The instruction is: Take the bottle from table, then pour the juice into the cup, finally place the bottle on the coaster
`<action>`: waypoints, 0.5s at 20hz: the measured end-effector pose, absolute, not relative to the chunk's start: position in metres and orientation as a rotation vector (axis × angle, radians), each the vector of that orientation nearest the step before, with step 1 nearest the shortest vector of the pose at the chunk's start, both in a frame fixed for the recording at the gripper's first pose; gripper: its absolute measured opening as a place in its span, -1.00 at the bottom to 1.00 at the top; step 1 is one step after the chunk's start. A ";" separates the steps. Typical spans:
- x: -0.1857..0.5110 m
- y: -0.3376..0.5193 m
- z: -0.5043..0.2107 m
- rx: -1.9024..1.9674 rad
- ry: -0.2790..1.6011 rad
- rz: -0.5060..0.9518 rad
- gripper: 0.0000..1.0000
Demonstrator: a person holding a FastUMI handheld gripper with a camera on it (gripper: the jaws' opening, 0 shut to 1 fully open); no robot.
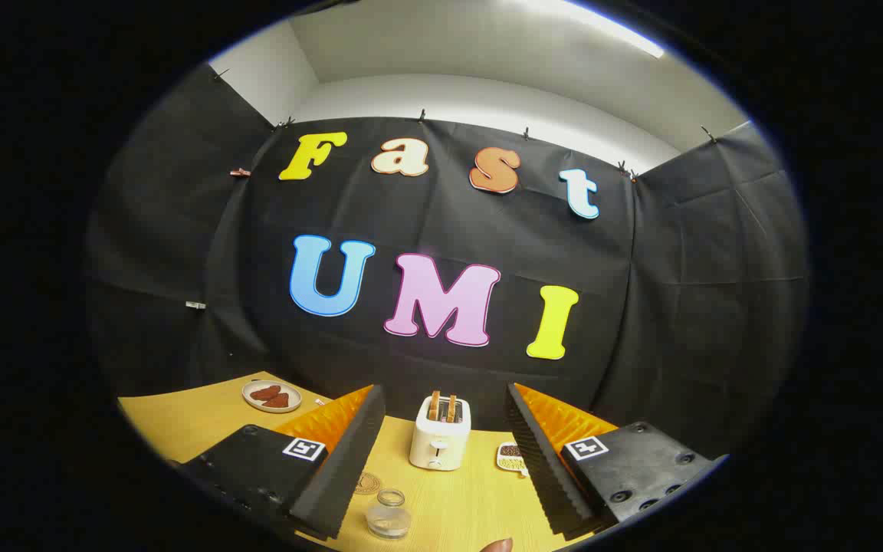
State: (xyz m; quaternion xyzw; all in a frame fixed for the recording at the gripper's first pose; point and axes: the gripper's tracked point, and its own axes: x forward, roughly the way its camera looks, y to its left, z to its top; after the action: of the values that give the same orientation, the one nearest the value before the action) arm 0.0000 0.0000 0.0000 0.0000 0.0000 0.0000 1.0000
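Gripper (441, 460) is wide open, nothing btw fingers. Clear glass cup (388, 517) stands on wooden table (181, 422) btw fingers, round coaster (367, 483) just behind it. White toaster (440, 433) w/ bread is beyond.

Black cloth wall (441, 253) hung behind wooden table (181, 422), pinned w/ small clips along its top edge. Above the cloth, plain white wall (487, 107) & ceiling, w/ a bright strip light (610, 27) overhead.
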 end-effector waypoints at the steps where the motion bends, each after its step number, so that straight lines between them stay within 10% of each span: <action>1: 0.000 0.002 -0.002 0.005 0.003 0.003 0.94; 10: -0.002 0.007 -0.009 0.011 0.011 0.010 0.95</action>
State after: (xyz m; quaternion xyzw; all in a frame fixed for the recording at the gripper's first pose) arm -0.0021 0.0071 -0.0093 0.0057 0.0056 0.0050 1.0000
